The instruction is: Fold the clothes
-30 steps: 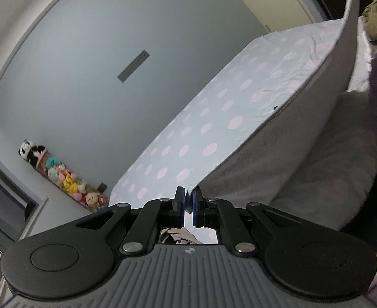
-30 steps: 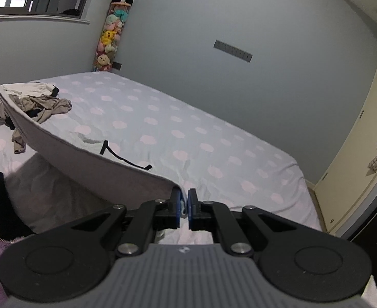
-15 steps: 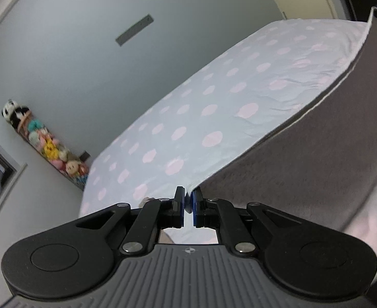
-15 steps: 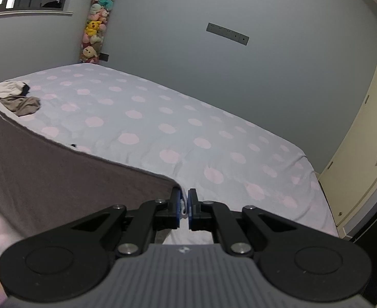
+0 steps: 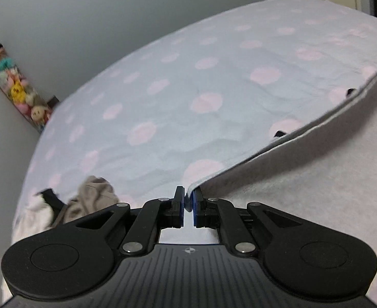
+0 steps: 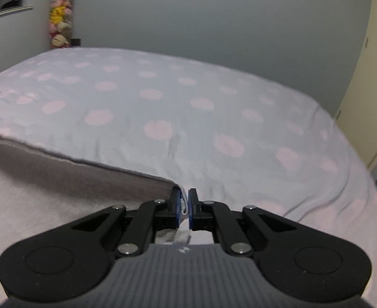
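Pinching grey garment edge — both grippers, over bed

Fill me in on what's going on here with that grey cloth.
A person holds a gripper in each hand and is folding laundry on a polka-dot bed. The left gripper and the right gripper are each shut on a corner of one grey garment, whose edge stretches between them just above the bedspread. A small heap of other clothes lies on the bed to the left, not yet folded.
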A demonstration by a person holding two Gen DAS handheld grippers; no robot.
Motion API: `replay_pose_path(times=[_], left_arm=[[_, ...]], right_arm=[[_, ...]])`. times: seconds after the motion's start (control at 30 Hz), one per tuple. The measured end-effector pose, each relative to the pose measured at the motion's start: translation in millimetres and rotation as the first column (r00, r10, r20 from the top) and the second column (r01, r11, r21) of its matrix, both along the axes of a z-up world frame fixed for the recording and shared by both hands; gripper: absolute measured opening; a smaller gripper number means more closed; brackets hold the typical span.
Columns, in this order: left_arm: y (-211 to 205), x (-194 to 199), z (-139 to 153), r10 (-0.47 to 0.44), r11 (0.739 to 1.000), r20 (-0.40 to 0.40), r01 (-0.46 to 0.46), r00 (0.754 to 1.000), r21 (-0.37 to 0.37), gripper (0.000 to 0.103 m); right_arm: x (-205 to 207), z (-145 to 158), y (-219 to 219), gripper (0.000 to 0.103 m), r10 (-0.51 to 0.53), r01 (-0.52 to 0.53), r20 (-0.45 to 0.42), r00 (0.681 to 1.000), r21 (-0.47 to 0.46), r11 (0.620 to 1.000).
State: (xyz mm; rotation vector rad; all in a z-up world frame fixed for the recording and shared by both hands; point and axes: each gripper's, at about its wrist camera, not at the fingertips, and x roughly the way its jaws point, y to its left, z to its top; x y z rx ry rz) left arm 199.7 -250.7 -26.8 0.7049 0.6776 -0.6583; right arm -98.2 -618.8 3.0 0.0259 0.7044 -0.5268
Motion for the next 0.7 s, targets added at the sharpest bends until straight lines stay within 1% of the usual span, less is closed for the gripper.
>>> replay_pose_path(times=[0.1,0.2,0.23,0.3,0.33,0.37,0.43,0.47,0.5,0.57,0.63,0.7], left_arm=[[-3.9,18.3,-19.6,0.026,0.999,-0.023,-0.027,0.999,-0.024,0.005],[-9.8,30.3,-38.4,0.062,0.997,-0.051,-0.064,0.997,-0.052,0.006],[-10.2,31.7,-42.9,0.074,0.996,-0.054,-0.077,0.996,-0.053,0.006],[-12.1,30.3,-51.7,0.11,0.993,-0.036,-0.111,0.993,-0.039,0.006],[-17.5,27.5,-53.7,0.121,0.992,-0.04,-0.123,0.992,-0.036,0.006],[-16.0,29.5,-57.5,0.135,0.99,-0.058,-0.137,0.989,-0.041,0.006],[-14.0,35.2,-63.6,0.158,0.985,-0.077,-0.163,0.984,-0.054,0.006],[-11.4,34.2,-63.2,0.169,0.983,-0.073,-0.173,0.983,-0.064,0.006],[-7.7,32.8,-61.1,0.181,0.98,-0.071,-0.186,0.981,-0.076,0.006],[-1.4,29.4,-55.1,0.201,0.973,-0.077,-0.208,0.977,-0.098,0.006],[3.8,25.7,-48.2,0.219,0.966,-0.088,-0.228,0.972,-0.119,0.007],[11.1,15.6,-38.6,0.227,0.961,-0.099,-0.239,0.969,-0.14,0.012]], right_arm=[[17.6,-29.4,-10.0,0.007,-0.044,0.045,-0.02,0.999,0.028,0.999],[26.7,-50.2,-18.3,0.007,-0.081,0.082,-0.016,0.997,0.053,0.995],[30.3,-56.2,-20.1,0.007,-0.083,0.084,-0.023,0.996,0.056,0.995],[34.0,-67.0,-20.0,0.008,-0.079,0.081,-0.037,0.996,0.041,0.996],[34.1,-70.4,-19.9,0.008,-0.08,0.081,-0.04,0.996,0.032,0.996],[34.2,-73.6,-19.9,0.011,-0.081,0.082,-0.041,0.996,0.024,0.996],[29.2,-74.0,-22.0,0.012,-0.09,0.09,-0.016,0.996,0.04,0.995],[26.8,-73.4,-23.1,0.015,-0.1,0.1,-0.004,0.995,0.045,0.994],[24.9,-71.9,-23.9,0.021,-0.113,0.112,0.007,0.994,0.049,0.992],[17.3,-65.7,-24.8,0.028,-0.148,0.146,0.034,0.988,0.053,0.988],[7.8,-57.1,-24.0,0.028,-0.172,0.169,0.05,0.984,0.067,0.983],[-1.4,-49.9,-21.7,0.03,-0.189,0.183,0.063,0.98,0.097,0.978]])
